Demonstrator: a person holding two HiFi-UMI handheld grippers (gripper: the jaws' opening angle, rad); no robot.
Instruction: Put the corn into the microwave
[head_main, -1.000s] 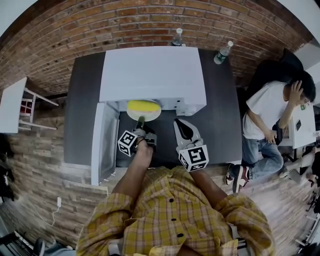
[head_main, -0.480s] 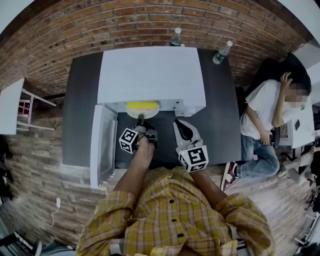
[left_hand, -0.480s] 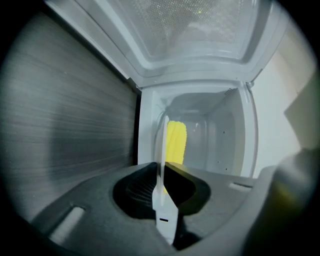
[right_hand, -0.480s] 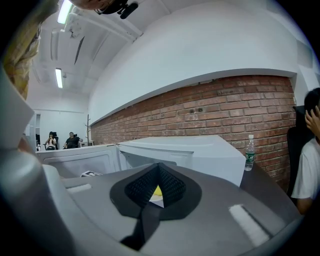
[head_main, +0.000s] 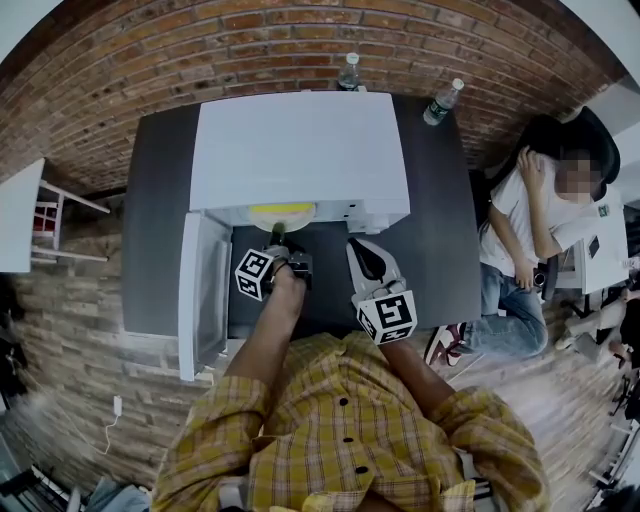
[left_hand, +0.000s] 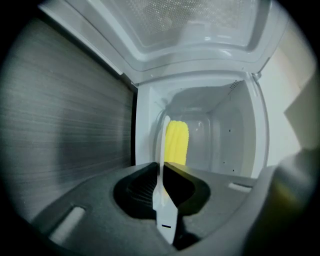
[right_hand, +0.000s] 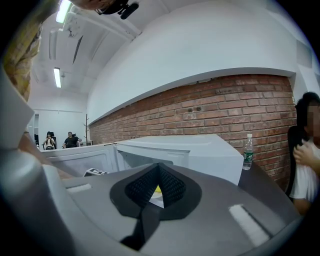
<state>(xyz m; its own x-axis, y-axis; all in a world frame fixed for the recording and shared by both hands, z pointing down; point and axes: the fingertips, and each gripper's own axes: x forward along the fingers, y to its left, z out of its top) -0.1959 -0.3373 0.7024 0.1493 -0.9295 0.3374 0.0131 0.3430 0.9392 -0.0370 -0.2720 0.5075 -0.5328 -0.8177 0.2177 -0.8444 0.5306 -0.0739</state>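
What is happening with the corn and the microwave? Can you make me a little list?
corn: yellow, on a white plate, partly inside the microwave
microwave: white, on a dark table
door: open, swung left
left hand-held gripper: shut on the plate's rim, jaws just tightened a little
right hand-held gripper: shut, empty, outside the microwave
bottles: two, behind the microwave

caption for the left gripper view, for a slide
Left gripper clamped on the rim of a white plate bearing corn, at the open microwave cavity.
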